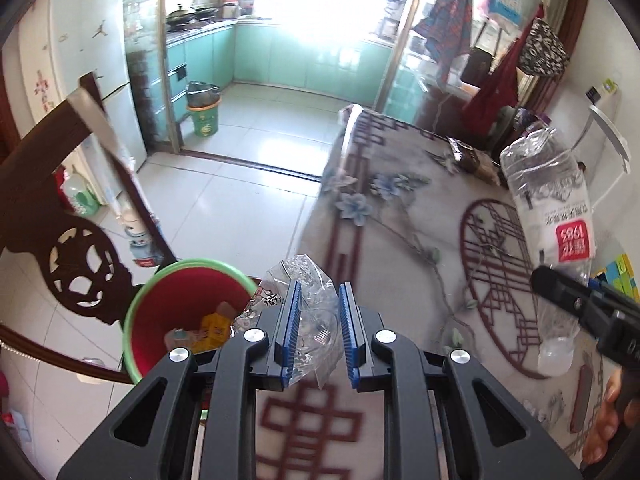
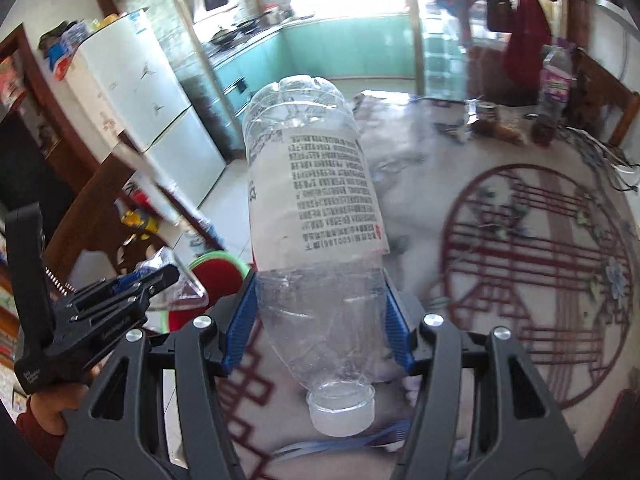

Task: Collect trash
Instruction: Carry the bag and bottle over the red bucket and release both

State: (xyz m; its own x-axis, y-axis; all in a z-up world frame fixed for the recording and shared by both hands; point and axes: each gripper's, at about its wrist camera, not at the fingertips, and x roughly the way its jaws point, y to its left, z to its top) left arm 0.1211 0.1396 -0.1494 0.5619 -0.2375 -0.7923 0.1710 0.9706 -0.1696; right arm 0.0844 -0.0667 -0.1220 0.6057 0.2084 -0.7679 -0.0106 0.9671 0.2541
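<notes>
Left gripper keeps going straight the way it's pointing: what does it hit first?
Probably the tablecloth-covered table edge just past the clear wrapper that the left gripper holds; the red bin sits left of that line. Depth is unclear.

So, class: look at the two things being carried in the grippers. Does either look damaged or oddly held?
Yes. The plastic bottle in the right gripper is dented and held cap-down. The clear wrapper in the left gripper is crumpled.
</notes>
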